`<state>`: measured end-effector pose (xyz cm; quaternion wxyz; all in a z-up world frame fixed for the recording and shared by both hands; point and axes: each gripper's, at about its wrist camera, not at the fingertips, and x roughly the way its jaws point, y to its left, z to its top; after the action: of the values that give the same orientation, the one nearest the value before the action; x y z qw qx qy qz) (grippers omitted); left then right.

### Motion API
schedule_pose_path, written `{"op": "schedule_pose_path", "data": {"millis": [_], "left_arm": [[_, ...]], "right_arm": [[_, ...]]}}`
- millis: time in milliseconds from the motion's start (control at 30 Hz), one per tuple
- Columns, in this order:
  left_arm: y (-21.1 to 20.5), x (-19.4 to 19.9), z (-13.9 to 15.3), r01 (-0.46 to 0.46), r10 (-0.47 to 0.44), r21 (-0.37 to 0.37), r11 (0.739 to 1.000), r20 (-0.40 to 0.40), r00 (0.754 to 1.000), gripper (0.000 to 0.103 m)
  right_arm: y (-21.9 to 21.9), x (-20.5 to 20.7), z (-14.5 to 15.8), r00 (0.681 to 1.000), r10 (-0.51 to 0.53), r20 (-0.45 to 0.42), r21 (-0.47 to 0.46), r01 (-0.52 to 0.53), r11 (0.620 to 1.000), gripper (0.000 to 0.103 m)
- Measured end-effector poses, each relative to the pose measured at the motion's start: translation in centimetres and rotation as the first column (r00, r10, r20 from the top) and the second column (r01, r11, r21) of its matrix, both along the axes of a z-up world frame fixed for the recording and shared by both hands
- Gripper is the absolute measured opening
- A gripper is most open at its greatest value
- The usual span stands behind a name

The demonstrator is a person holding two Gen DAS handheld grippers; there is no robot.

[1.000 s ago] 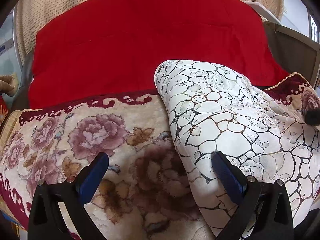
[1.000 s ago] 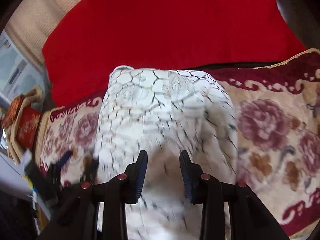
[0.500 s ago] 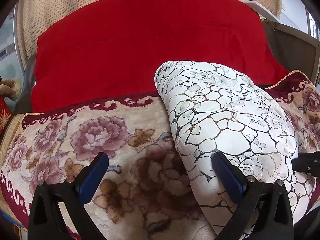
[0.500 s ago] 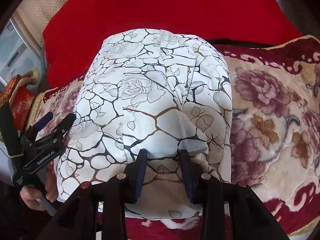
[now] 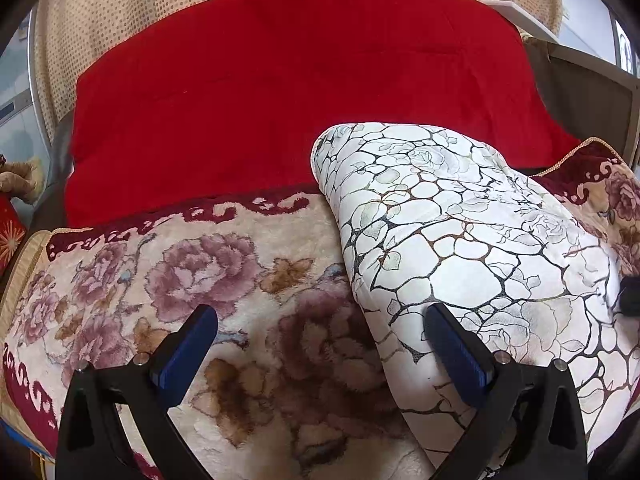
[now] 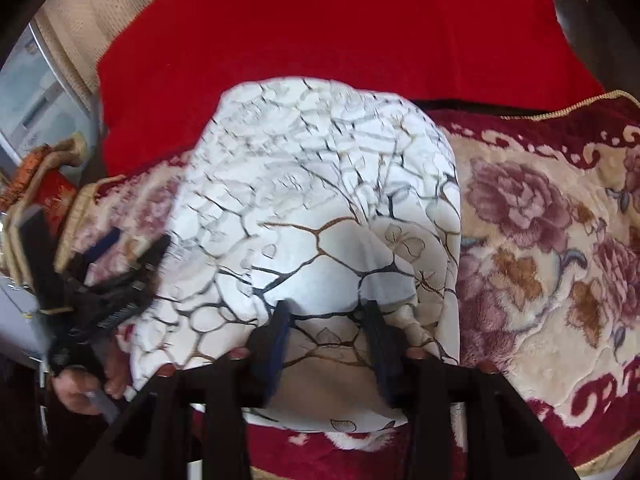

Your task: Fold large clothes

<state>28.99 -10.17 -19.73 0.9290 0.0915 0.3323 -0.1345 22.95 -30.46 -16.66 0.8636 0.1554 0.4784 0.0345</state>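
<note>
- two grippers show, each looking down over a folded white garment printed with dark cracked lines and pale roses.
- the right gripper points steeply down at the garment's near edge; its jaws are opening, and a ridge of the white cloth lies between the blue-padded fingers, which no longer pinch it.
- the left gripper stands released, jaws wide apart: its left finger is over the plush floral blanket, its right finger over the garment's left near edge, with nothing gripped between them.
- in the right wrist view the left gripper appears blurred at the left of the garment, with the person's hand under it.
- in the left wrist view a dark bit of the right gripper shows at the right edge, against the cloth.
- the garment lies as a thick, rounded bundle on the floral blanket, its far end reaching the edge of a red quilt.
- the blanket, cream with mauve roses and a dark red scroll border, spreads to the left and right of the garment.
- the red quilt covers the far part of the surface; behind it hangs a beige dotted curtain.
</note>
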Motion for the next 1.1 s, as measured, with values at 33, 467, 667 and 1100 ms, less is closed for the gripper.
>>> {"op": "schedule_pose_path", "data": {"millis": [33, 467, 667, 1100], "left_arm": [[0.0, 0.0, 0.0, -0.001, 0.001, 0.000, 1.000, -0.001, 1.000, 0.103], [-0.2, 0.0, 0.1, 0.009, -0.009, -0.004, 1.000, -0.005, 1.000, 0.103], [0.0, 0.1, 0.1, 0.004, -0.004, -0.005, 1.000, -0.008, 1.000, 0.103], [1.5, 0.1, 1.8, 0.142, -0.168, -0.269, 0.953, -0.075, 0.983, 0.103]], "right_arm": [[-0.2, 0.0, 0.4, 1.000, -0.006, 0.011, 0.008, 0.006, 1.000, 0.067], [0.0, 1.5, -3.3, 0.995, -0.021, -0.100, 0.003, 0.021, 1.000, 0.064], [-1.0, 1.4, -2.4, 0.997, -0.020, -0.077, 0.062, 0.025, 0.998, 0.064], [-10.2, 1.5, -0.4, 0.977, -0.209, 0.031, 0.296, 0.191, 0.936, 0.081]]}}
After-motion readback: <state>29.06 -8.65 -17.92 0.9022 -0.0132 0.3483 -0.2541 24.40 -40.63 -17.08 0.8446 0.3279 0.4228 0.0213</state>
